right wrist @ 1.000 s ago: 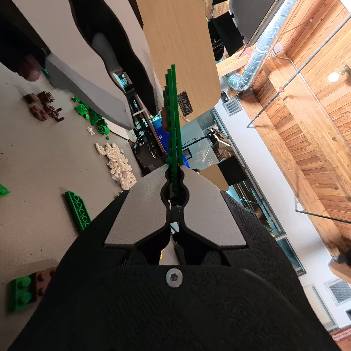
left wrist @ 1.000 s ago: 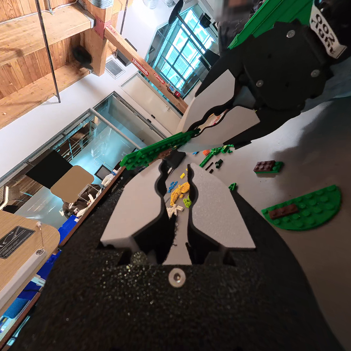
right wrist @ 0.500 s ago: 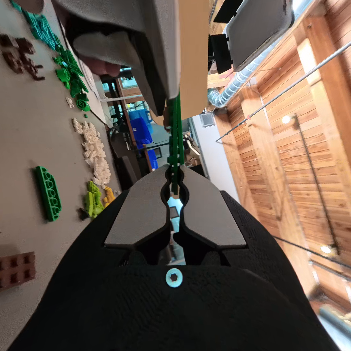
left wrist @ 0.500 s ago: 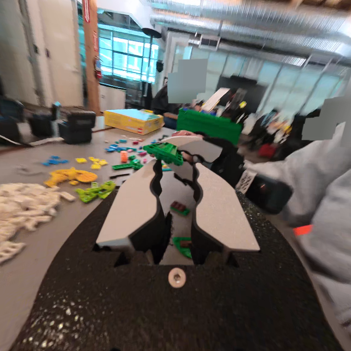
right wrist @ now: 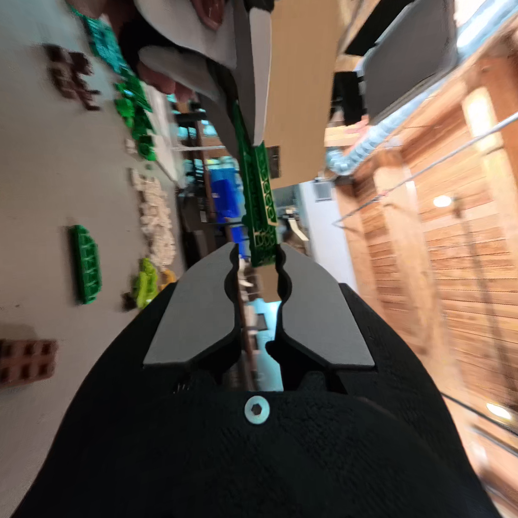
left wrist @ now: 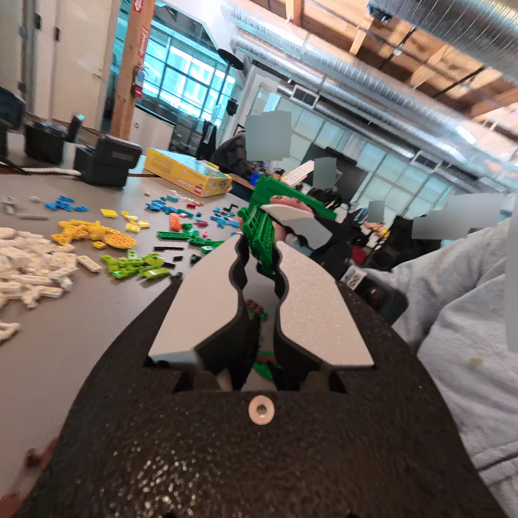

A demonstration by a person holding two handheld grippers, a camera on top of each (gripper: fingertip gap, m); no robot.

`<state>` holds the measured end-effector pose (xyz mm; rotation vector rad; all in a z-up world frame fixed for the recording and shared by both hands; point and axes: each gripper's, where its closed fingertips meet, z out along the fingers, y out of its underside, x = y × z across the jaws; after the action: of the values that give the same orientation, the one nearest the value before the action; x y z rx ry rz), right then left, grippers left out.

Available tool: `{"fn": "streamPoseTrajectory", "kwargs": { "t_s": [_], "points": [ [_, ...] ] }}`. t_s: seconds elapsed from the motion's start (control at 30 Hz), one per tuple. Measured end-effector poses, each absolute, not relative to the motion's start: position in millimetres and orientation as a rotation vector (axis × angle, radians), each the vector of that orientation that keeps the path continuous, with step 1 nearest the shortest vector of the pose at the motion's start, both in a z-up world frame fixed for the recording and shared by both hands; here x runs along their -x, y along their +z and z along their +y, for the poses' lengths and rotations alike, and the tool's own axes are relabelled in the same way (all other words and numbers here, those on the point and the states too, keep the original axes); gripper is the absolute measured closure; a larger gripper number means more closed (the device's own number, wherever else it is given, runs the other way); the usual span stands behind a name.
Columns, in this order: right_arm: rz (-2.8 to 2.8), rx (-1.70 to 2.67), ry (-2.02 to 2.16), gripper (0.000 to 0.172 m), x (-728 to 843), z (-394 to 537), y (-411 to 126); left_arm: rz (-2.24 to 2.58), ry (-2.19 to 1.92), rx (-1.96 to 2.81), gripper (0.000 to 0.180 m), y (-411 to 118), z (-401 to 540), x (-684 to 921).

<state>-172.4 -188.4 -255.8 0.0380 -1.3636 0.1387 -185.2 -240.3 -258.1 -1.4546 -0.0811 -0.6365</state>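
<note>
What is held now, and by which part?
The left gripper seems to clamp one end of the green studded plastic plate; the right gripper is open.

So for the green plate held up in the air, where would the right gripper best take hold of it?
Probably the near free end of the green plate, coming straight along its length. It is thin and stands edge-on to the right gripper, so one finger can press on each flat face. Its far end sits between the fingers of the left gripper.
</note>
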Motion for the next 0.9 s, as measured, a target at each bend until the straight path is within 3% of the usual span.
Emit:
{"fn": "streamPoseTrajectory", "kwargs": {
  "t_s": [0.17,0.27,0.53,0.57,0.73,0.9],
  "points": [
    [-1.784,0.186,0.547,0.122,166.8,-187.7,-291.2,0.201,-0.207,1.639,0.165,-274.6,-242.8,184.6],
    [-1.932,0.320,0.750,0.119,158.8,-196.6,-298.4,0.496,-0.013,1.677,0.165,-286.7,-244.2,161.0],
    [-2.184,0.322,0.740,0.156,141.5,-208.6,-328.3,0.692,0.048,1.623,0.167,-291.6,-247.3,138.2],
    [-2.156,0.332,0.719,0.169,144.6,-205.8,-324.9,0.656,0.081,1.609,0.168,-287.4,-245.4,142.2],
    [-1.998,0.378,0.596,0.169,160.4,-186.5,-308.1,0.591,0.336,1.509,0.155,-264.0,-245.0,159.4],
    [-1.938,0.374,0.528,0.168,165.8,-181.1,-303.3,0.669,0.616,1.450,0.165,-254.9,-247.1,163.9]
  ]
}}
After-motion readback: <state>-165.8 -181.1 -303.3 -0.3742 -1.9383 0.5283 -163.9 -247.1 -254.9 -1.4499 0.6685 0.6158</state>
